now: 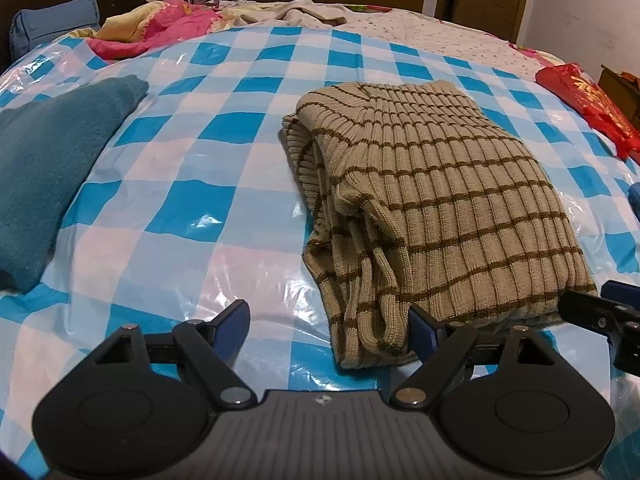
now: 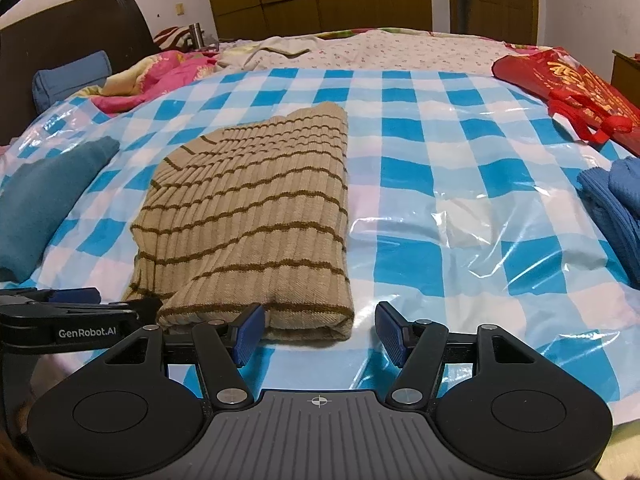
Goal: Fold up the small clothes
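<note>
Ribbed tan striped sweater (image 2: 256,224) lay folded on the checked plastic sheet (image 2: 440,152), near edge just ahead of both claws, left claw (image 1: 328,320) and right claw (image 2: 318,328) gaping, empty; probably pinch both near corners evenly, layers together.

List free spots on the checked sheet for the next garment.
Widest bare patch: between the striped sweater and the blue knit pile, below the red bag. A narrower lane runs between sweater and teal cloth. Crowded by the pink bedding at the far left.
</note>
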